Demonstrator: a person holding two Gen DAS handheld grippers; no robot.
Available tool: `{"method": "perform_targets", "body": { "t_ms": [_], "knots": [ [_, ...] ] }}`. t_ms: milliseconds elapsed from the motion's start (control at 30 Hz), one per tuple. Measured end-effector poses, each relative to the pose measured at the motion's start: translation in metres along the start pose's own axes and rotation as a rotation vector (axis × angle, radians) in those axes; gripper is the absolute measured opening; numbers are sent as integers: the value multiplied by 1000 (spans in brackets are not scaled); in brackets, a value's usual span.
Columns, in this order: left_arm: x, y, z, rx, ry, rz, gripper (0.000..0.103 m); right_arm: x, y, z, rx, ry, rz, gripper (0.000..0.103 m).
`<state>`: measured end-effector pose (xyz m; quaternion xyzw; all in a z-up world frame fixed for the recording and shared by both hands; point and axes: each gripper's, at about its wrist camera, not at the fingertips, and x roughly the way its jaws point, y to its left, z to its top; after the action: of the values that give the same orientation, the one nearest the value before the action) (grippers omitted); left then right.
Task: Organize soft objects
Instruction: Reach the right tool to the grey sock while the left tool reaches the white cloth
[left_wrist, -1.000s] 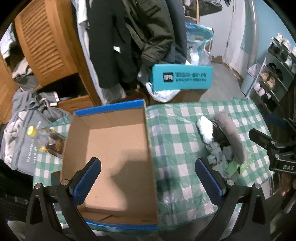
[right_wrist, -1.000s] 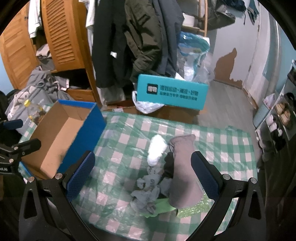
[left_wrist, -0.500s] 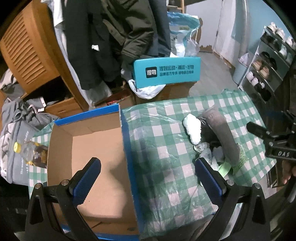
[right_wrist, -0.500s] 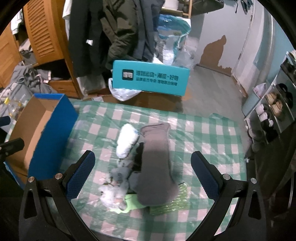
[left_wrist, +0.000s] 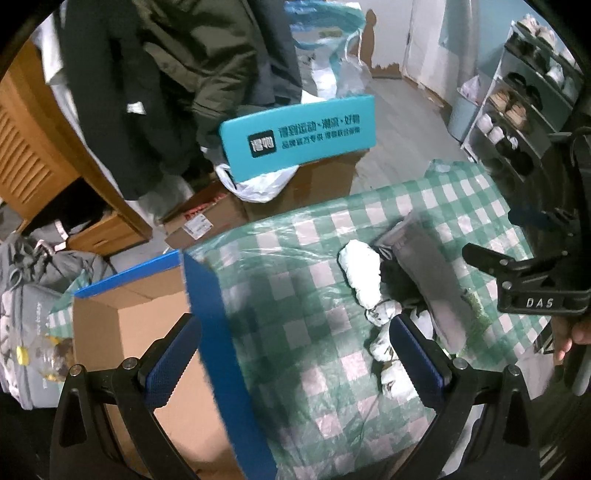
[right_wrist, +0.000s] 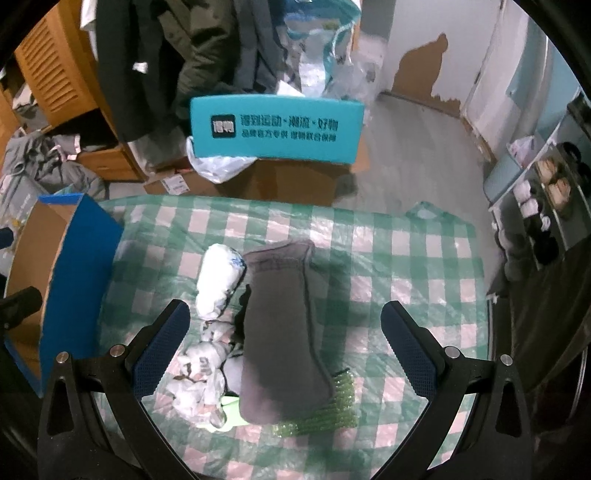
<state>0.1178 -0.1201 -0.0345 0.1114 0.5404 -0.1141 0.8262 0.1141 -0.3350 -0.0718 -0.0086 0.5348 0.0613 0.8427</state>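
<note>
A pile of soft things lies on the green-checked table (right_wrist: 406, 258): a long grey sock (right_wrist: 284, 332), a white rolled sock (right_wrist: 219, 280), several crumpled grey-white socks (right_wrist: 199, 373) and a green piece (right_wrist: 321, 417) underneath. The pile also shows in the left wrist view (left_wrist: 406, 288). An open cardboard box with blue rim (left_wrist: 140, 332) stands at the table's left; it also shows in the right wrist view (right_wrist: 66, 266). My right gripper (right_wrist: 284, 343) is open above the pile. My left gripper (left_wrist: 291, 354) is open above the box's right wall, empty.
A teal box (right_wrist: 277, 129) rests on cardboard cartons beyond the table. Coats hang on a wooden wardrobe (right_wrist: 55, 74) at the back left. A shoe rack (left_wrist: 524, 110) stands at the right. A grey bag and a bottle (left_wrist: 33, 354) lie left of the box.
Both grippers moved right and closer to the table. The left one went from over the box toward its right wall; the right one came over the sock pile.
</note>
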Motion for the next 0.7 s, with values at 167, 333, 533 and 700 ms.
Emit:
{"method": "perform_targets", "body": {
  "t_ms": [167, 333, 533, 700],
  "knots": [
    [28, -7, 8, 11, 35, -30, 103, 26, -8, -4, 13, 54, -12, 102],
    [56, -16, 10, 40, 79, -53, 103, 47, -16, -10, 28, 97, 1, 102],
    [82, -18, 10, 38, 122, -81, 103, 63, -19, -14, 37, 128, 32, 102],
    [98, -15, 7, 29, 145, -73, 103, 77, -16, -15, 36, 152, 45, 102]
  ]
}}
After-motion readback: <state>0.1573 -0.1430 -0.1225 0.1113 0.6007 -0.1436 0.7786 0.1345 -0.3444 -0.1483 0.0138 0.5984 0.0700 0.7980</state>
